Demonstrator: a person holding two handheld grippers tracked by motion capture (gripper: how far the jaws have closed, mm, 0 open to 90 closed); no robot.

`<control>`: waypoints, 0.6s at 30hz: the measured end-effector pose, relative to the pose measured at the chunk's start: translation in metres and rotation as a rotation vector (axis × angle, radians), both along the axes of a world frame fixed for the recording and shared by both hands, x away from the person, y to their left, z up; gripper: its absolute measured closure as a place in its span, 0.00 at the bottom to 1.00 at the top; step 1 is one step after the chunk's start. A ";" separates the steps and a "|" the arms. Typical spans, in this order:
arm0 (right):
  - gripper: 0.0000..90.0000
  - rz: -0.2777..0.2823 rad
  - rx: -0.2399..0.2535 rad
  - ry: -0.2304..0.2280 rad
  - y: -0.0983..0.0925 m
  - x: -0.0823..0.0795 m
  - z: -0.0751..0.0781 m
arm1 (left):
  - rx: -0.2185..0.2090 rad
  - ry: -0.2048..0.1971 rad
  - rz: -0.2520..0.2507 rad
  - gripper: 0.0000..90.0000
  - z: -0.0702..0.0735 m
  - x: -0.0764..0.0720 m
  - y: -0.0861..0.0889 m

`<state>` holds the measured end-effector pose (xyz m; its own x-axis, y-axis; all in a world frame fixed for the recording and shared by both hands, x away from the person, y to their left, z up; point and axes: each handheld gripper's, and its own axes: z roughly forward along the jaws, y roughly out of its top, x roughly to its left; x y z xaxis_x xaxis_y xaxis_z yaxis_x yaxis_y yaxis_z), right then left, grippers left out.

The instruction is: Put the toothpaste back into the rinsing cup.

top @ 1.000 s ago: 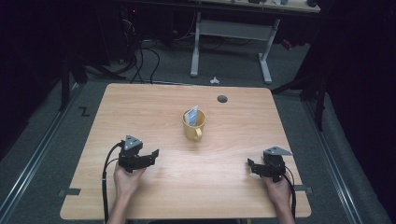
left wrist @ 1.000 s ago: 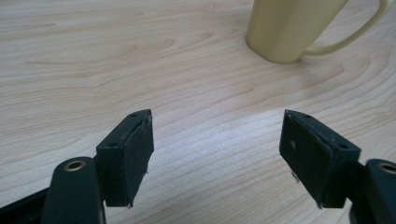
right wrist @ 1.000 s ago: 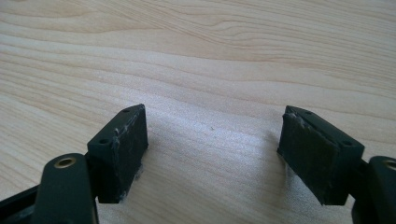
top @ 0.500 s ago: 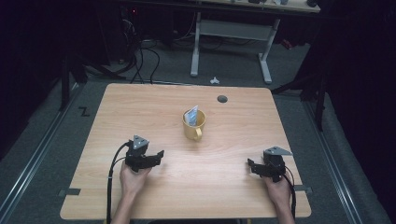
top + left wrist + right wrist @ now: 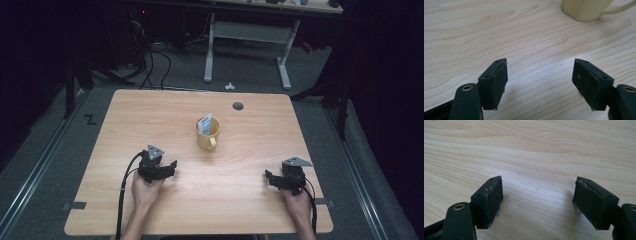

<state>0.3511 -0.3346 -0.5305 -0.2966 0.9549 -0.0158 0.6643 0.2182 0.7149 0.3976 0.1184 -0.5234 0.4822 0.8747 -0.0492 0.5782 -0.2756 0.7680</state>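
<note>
Over the past second the left gripper (image 5: 172, 164) has slid inward along the near part of the table, toward the yellow mug (image 5: 207, 134), while the right gripper (image 5: 268, 176) keeps its place near the table's right front corner.

The wooden table (image 5: 125, 130) shows pale, wavy grain and carries a small round dark hole (image 5: 238, 106) beyond the mug. Around it lies grey floor in a dim room, with a white-legged desk frame (image 5: 247, 47) and loose black cables (image 5: 150, 60) farther back.

In the left gripper view the left gripper (image 5: 540, 75) has its jaws spread wide apart, gripping nothing, with bare wood between the pads (image 5: 500, 82). The right gripper (image 5: 537, 195), seen in its own view, is likewise spread wide and empty, low over the tabletop. Each tool sits in a hand (image 5: 145, 187) reaching in from the near edge, a cable trailing back along the forearm.

The mug stands upright ahead of the left gripper and slightly to its right, well clear of the jaws; in the left gripper view its base and handle (image 5: 619, 8) sit at the top edge. A pale folded packet (image 5: 204, 123) stands inside it, poking above the rim. From the right gripper, the mug lies ahead and well off to the left
</note>
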 end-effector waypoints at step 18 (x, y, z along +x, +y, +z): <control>0.26 0.001 -0.001 -0.001 0.000 0.000 0.000 | 0.017 0.014 0.038 0.33 -0.010 0.010 -0.002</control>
